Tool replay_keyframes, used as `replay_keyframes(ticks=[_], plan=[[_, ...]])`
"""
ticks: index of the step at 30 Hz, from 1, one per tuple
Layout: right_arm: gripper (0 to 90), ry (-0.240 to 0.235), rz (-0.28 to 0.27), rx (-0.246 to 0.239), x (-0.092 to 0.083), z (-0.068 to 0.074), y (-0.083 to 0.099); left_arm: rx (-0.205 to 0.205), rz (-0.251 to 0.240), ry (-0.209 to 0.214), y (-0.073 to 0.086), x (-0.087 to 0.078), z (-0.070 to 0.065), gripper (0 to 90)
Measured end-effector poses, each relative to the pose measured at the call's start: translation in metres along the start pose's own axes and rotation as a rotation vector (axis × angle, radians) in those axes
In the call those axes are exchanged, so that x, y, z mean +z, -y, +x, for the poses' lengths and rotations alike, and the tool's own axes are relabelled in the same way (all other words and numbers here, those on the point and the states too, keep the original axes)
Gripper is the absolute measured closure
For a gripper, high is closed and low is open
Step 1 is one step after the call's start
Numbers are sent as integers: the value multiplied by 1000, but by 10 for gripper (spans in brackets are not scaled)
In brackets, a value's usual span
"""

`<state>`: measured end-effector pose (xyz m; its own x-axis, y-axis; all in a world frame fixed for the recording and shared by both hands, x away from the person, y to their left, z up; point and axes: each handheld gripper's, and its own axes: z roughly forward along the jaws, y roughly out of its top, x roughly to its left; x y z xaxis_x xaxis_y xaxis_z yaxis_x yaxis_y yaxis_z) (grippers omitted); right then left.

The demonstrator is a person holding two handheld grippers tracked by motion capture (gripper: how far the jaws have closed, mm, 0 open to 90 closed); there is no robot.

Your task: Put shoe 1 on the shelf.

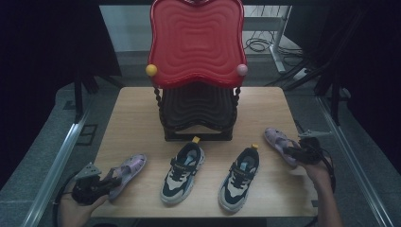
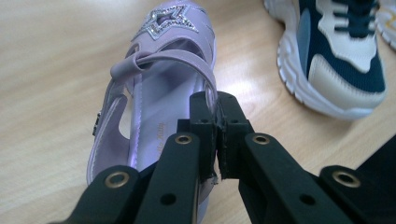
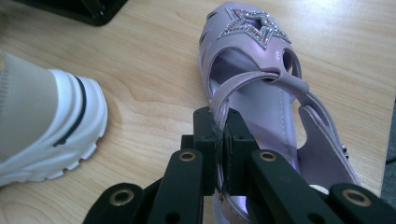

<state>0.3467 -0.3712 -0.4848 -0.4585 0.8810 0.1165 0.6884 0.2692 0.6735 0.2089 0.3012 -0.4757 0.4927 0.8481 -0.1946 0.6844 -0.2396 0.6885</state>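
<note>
Two purple star-decorated sandals lie on the wooden table (image 1: pixel 137 118). My left gripper (image 1: pixel 105 181) (image 2: pixel 215 100) is shut on the side rim of the left sandal (image 1: pixel 128 169) (image 2: pixel 159 116), near its heel. At the table's right edge my right gripper (image 1: pixel 294 152) (image 3: pixel 219 116) is shut on the side rim of the right sandal (image 1: pixel 278 140) (image 3: pixel 261 93). Both sandals rest flat on the wood. A hand holds each gripper from the bottom of the high view.
Two navy-and-cream sneakers (image 1: pixel 182 172) (image 1: pixel 239 178) stand side by side between the sandals; one shows as sneaker (image 2: pixel 336 51) and one as sneaker (image 3: pixel 42 121). A red-and-black wavy shoe rack (image 1: pixel 197 71) stands at the table's back centre.
</note>
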Motion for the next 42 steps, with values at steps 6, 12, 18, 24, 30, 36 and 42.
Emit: replay_keyframes(ticks=[6,12,18,24,30,36,42], plan=[[868,-10,-43,5,-10,3,-4,-14,-61,-8,-9,-11,5,872],[867,-30,-94,18,-19,7,-5,-37,-102,4,-14,-15,10,871],[867,-27,-131,25,-25,8,-2,-52,-131,1,-19,-13,13,871],[867,-26,-172,46,-32,9,4,-55,-149,-2,-24,-14,14,871],[867,-28,-190,46,-40,12,6,-57,-165,-6,-30,-16,14,871],[867,-50,-239,24,-54,26,5,-39,-193,-7,-42,-20,11,870],[867,-59,-260,19,-61,35,4,-21,-220,-2,-56,-21,7,870]])
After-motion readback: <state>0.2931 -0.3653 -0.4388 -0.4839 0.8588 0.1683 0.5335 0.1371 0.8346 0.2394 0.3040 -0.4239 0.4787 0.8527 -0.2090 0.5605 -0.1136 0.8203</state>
